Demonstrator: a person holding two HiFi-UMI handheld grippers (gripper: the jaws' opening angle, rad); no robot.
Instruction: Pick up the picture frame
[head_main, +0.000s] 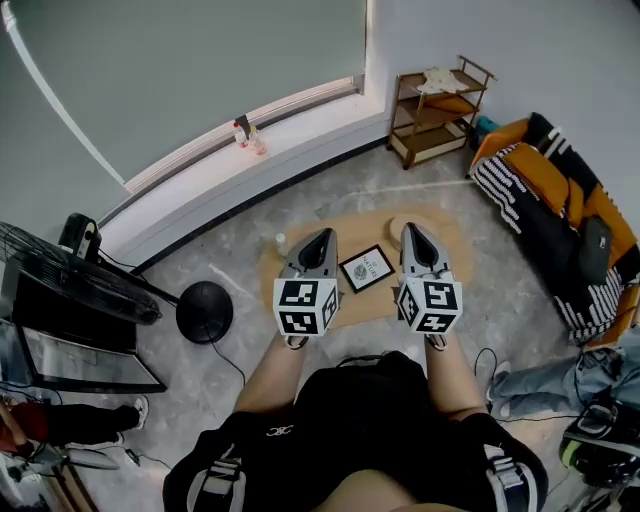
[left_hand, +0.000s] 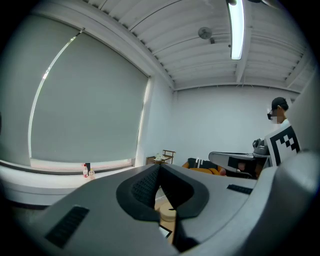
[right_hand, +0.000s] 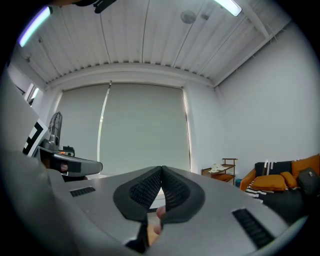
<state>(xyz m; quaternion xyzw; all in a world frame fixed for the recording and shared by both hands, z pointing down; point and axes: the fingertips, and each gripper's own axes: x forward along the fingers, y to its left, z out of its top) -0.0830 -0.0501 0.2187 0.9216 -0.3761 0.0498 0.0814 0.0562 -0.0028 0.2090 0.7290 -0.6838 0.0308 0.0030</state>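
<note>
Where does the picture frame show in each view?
Head view: picture frame lies flat between left gripper and right gripper.
Left gripper view: only a dark-edged sliver under the shut jaws, probably its corner.
Right gripper view: not in it.
Shared landmark: wooden shelf, in all three.
</note>
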